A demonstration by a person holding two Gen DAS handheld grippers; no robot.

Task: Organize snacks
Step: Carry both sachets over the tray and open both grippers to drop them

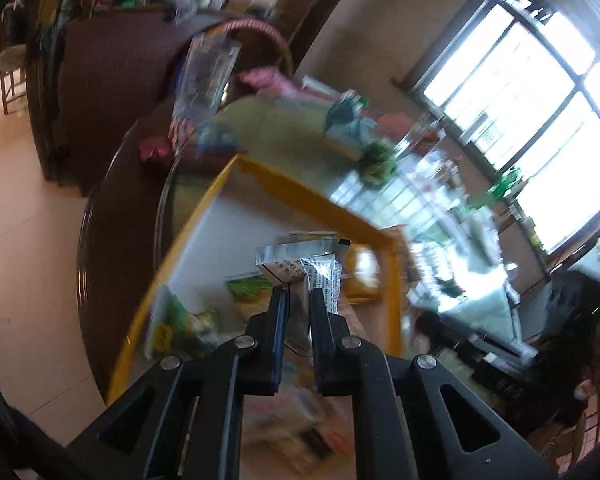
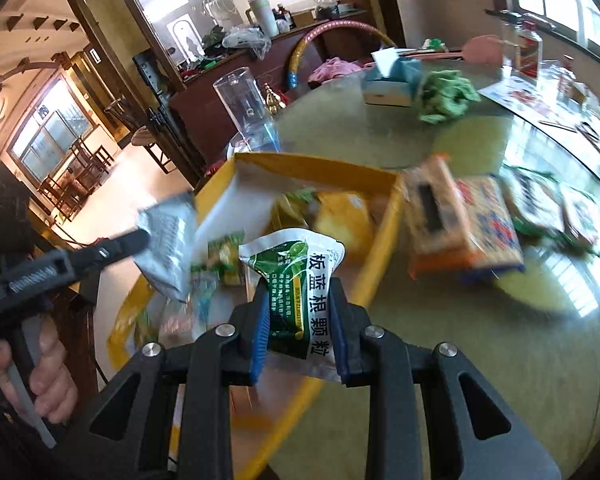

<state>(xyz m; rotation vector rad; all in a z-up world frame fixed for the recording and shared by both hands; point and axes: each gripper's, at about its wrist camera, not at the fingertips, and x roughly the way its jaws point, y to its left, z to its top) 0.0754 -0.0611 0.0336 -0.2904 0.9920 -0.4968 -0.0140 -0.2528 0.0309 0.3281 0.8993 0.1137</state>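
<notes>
In the left wrist view, the left gripper (image 1: 298, 294) was clamped on a small silver foil sachet with black print (image 1: 300, 266), held above the shallow yellow-rimmed cardboard tray (image 1: 300, 196) whose far corner lay toward 11 o'clock on the round glass-topped worktop (image 1: 296, 136). In the right wrist view, the right gripper (image 2: 300, 292) was clamped on a green-and-white foil sachet with Chinese lettering (image 2: 296, 280) over the same tray (image 2: 384, 236), with the silver sachet (image 2: 166, 236) at 9 o'clock in the left gripper (image 2: 140, 236), and orange and blue printed boxes (image 2: 464, 228) beside the tray at 2 o'clock.
</notes>
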